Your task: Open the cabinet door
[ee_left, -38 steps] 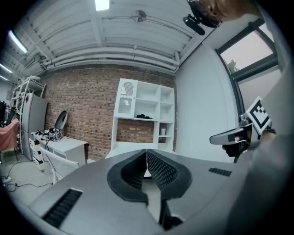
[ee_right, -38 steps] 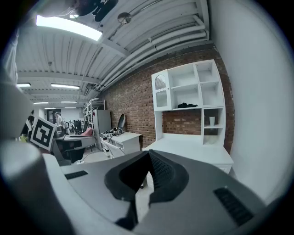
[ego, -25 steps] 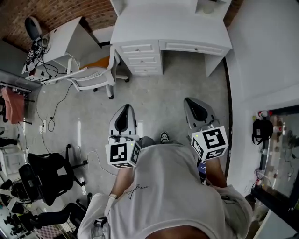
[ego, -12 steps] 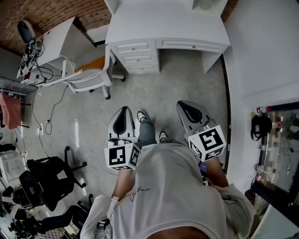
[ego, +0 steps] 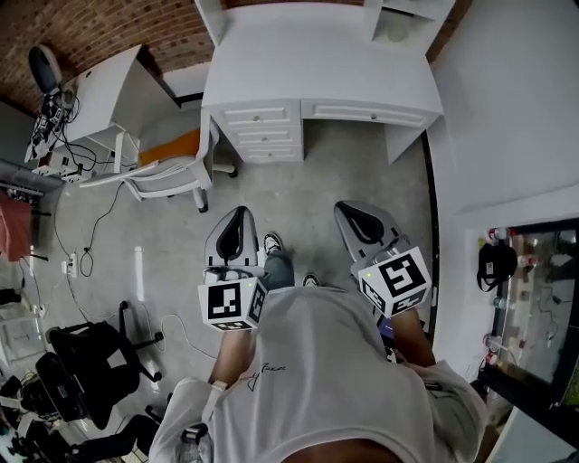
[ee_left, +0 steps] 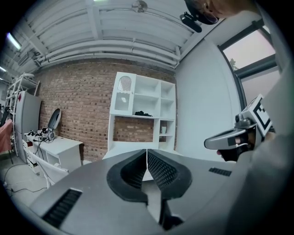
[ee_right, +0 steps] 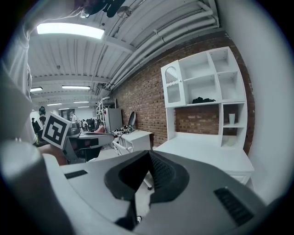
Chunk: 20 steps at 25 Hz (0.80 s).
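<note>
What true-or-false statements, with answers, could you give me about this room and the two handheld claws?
1. The left gripper and right gripper are both shut and hold nothing. True.
2. The chair beside the white desk has a blue seat. False: the seat is orange.
3. The desk stands against a brick wall. True.
4. The right gripper touches the desk. False: bare floor lies between them.
</note>
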Available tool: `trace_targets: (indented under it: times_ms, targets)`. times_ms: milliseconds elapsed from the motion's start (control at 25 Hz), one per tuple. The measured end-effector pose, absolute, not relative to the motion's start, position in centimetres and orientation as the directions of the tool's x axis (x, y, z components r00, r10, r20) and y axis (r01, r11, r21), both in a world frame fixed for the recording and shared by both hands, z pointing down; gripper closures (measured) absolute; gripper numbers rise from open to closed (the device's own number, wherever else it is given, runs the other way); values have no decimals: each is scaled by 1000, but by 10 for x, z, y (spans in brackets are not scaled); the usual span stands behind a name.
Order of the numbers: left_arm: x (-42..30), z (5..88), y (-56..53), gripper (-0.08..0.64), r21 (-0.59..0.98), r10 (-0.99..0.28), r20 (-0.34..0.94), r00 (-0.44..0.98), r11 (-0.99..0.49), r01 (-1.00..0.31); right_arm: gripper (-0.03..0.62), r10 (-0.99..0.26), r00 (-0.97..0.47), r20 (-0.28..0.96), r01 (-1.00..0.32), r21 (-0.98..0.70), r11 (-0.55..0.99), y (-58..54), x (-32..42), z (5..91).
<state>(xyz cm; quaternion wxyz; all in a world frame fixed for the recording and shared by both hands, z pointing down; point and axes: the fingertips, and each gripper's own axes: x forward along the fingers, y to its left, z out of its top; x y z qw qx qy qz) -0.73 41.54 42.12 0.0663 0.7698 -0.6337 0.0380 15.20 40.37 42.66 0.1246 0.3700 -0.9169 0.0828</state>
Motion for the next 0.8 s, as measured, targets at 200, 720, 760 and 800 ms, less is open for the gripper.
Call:
trace_targets:
  times_ms: [200, 720, 760, 800]
  targets:
    - [-30, 411, 377, 543, 48, -967, 133, 215, -211, -976, 569, -680, -674, 290, -722, -61, 689, 370, 131, 422]
    - [-99, 385, 281, 543, 21, -951, 102, 292, -291, -956, 569, -772, -609, 181, -792, -91, 604, 279, 67, 381]
    - [-105, 385, 275, 543, 25, -951, 101, 293, -292, -956, 569, -774, -608, 178, -793, -85, 604, 273, 63, 379]
    - [-111, 385, 269, 543, 29, -951, 100, 292, -291, -956, 569, -775, -607, 176, -793, -74, 605, 267, 58, 378]
